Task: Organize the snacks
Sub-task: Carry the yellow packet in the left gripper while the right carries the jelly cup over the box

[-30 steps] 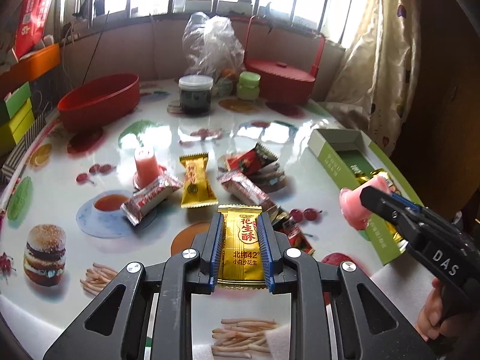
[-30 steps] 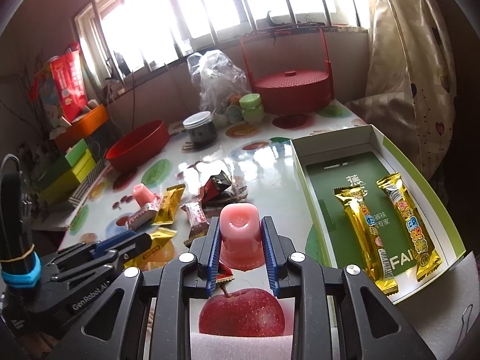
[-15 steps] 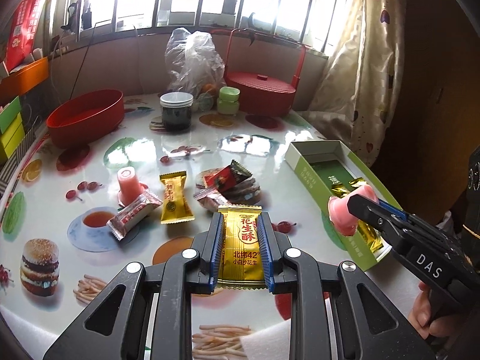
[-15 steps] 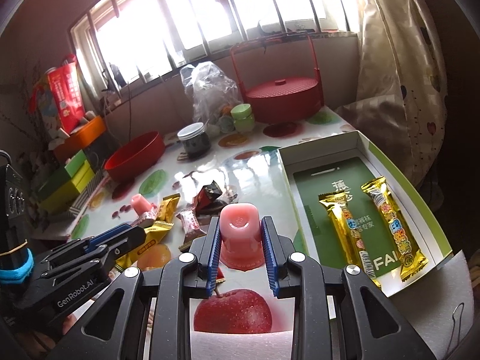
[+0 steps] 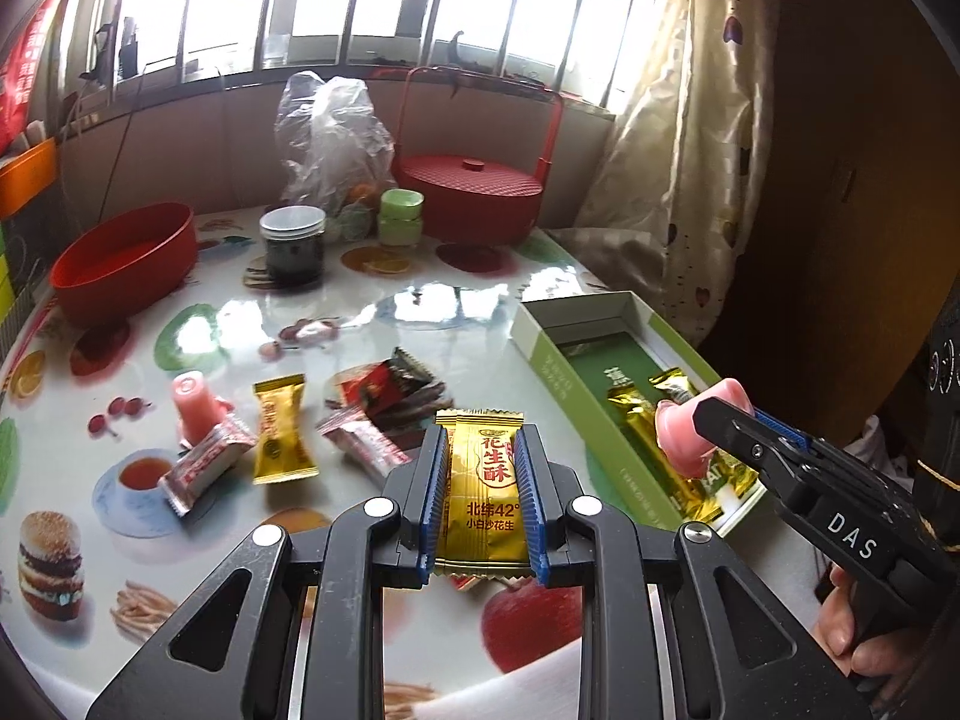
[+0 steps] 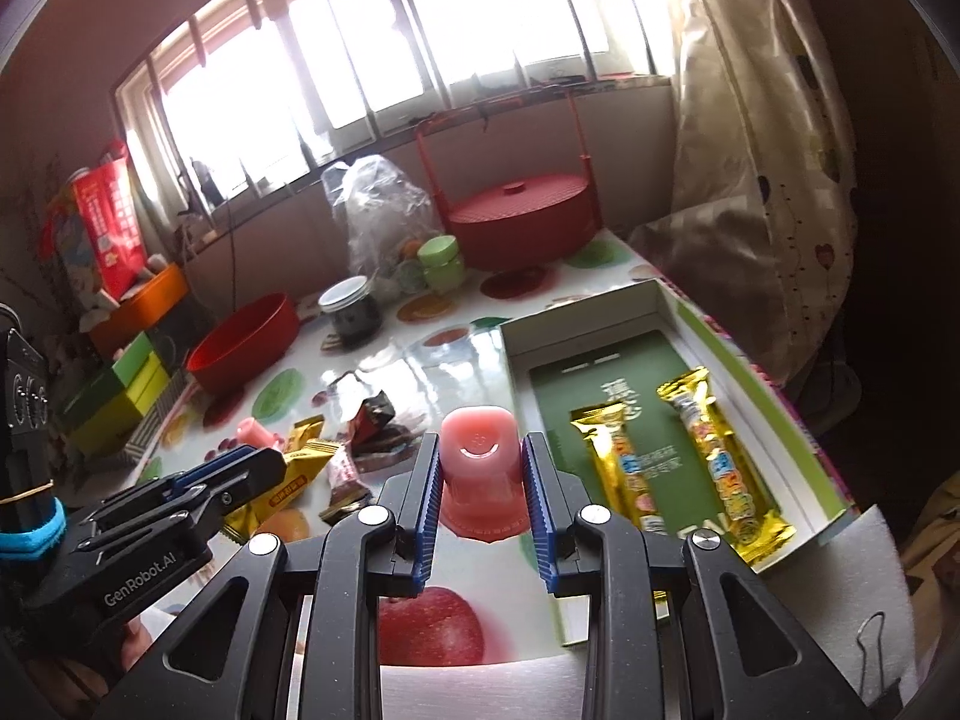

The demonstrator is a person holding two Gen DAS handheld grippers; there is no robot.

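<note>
Jaws clamped: left gripper (image 5: 480, 483) on gold foil peanut-candy packet (image 5: 485, 480), right gripper (image 6: 479, 480) on pink jelly cup (image 6: 478, 468); carried nearer shallow green-and-white cardboard box (image 6: 606, 306), ready for placing.

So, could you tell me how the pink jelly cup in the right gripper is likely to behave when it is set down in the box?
The pink jelly cup looks smooth and glossy, so it may slip between the pads. Its flared rim probably lets it stand steadily. In the green box it could knock the foil bars.
</note>
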